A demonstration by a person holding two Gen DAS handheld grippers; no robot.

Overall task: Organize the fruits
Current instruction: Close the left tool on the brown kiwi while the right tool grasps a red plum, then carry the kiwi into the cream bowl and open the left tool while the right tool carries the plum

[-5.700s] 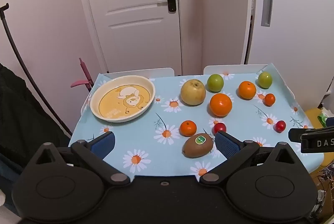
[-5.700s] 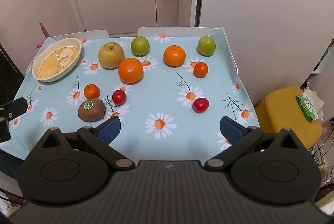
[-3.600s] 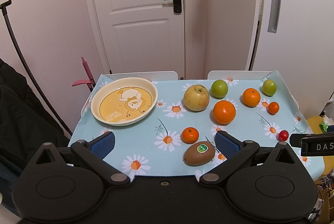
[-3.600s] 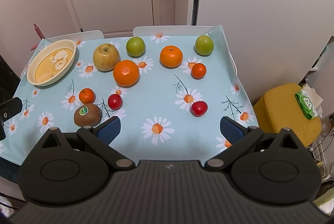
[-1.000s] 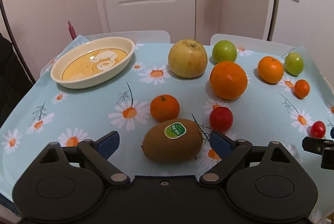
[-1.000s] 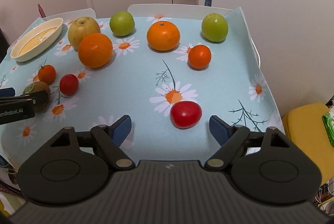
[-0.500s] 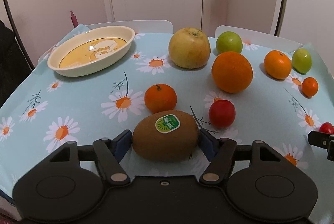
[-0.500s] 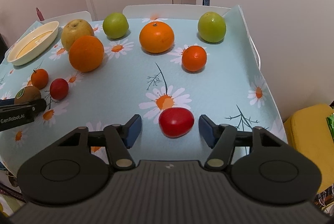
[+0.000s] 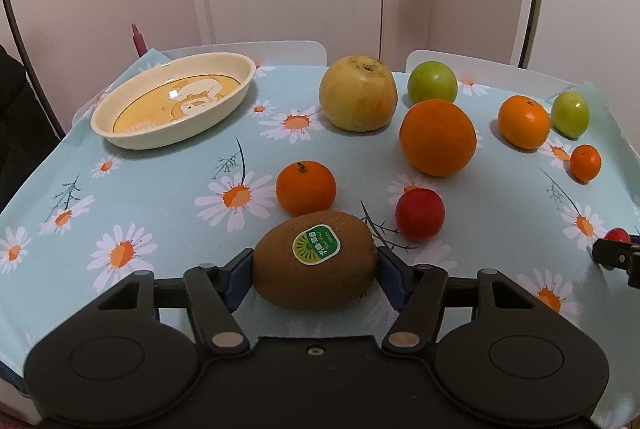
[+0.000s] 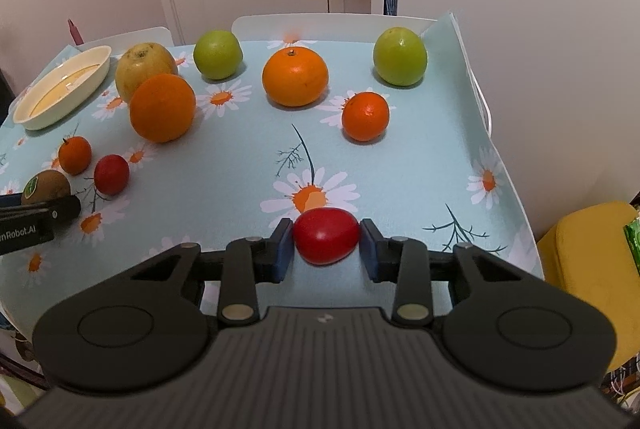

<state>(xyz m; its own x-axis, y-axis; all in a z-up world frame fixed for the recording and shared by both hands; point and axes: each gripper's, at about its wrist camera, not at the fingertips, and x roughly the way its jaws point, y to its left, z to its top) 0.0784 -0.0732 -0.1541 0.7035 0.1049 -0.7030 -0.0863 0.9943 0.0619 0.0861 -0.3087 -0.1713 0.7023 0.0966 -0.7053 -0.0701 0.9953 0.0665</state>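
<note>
Both pairs of jaws have drawn in since a second ago, when they stood wide on either side of the fruit. From largest to smallest: the table point(image 9: 168, 189) under its daisy cloth carries everything; the cream oval dish point(image 9: 176, 101) sits far ahead and to the left of the left gripper point(image 9: 316, 275); the yellow apple point(image 9: 358, 93) and the large orange point(image 9: 438, 137) lie well ahead of those jaws, slightly to their right. The kiwi point(image 9: 314, 265), sticker up, sits between the left pads, which touch its two ends while the jaws are closing on it. A small mandarin point(image 9: 306, 187) lies just beyond the kiwi, a red tomato point(image 9: 420, 213) ahead to the right. The right gripper point(image 10: 326, 245) has closed narrowly on the smallest piece, a red cherry tomato point(image 10: 326, 241), pinched between its blue pads on the cloth.
</note>
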